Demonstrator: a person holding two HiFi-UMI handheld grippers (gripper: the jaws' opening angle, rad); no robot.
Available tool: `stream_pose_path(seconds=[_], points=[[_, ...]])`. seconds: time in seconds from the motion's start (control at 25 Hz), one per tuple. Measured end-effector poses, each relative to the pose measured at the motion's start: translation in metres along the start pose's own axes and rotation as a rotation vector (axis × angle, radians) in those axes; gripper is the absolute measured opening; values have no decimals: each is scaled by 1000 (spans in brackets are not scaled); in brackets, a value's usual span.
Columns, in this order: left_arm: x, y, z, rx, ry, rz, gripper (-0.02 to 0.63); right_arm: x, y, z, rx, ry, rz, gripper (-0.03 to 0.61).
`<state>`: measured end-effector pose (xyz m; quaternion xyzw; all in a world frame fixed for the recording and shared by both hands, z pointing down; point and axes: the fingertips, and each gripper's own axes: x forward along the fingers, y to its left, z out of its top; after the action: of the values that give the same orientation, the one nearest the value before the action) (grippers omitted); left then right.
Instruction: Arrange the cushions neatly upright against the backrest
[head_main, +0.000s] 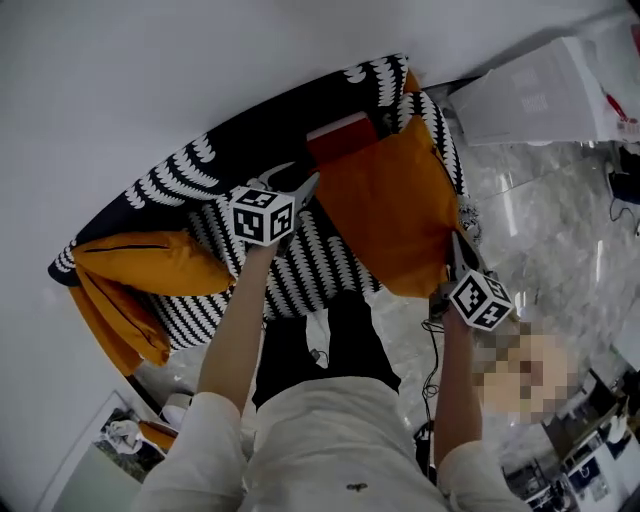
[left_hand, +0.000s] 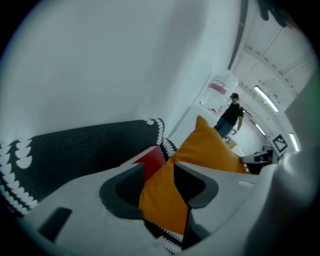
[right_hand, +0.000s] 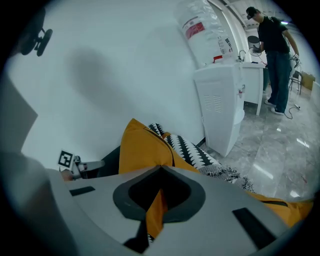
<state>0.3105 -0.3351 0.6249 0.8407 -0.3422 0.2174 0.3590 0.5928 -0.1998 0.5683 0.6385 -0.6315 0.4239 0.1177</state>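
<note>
Right claw (right_hand: 155, 210) tight on orange cushion (right_hand: 142, 147)

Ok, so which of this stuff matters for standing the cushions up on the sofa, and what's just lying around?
Job: big orange cushion, red cushion, orange cushions at the left end, sofa backrest.
Lying about: white cabinet, floor cable, bystander.

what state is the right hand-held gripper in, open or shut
Shut. The right gripper view shows the right hand-held gripper with jaws together, pinching an edge of the orange cushion.
</note>
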Motion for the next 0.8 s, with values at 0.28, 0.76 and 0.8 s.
stream_pose_path(seconds=[0.28, 0.76, 0.8], points=[[90, 76, -34, -5, 124, 41, 272, -1, 5, -3, -10, 22, 12, 11], [118, 91, -46, 57, 150, 99, 163, -8, 3, -6, -6, 61, 12, 11], [117, 90, -46, 55, 152, 103, 158, -10, 3, -7, -3, 63, 11, 11]])
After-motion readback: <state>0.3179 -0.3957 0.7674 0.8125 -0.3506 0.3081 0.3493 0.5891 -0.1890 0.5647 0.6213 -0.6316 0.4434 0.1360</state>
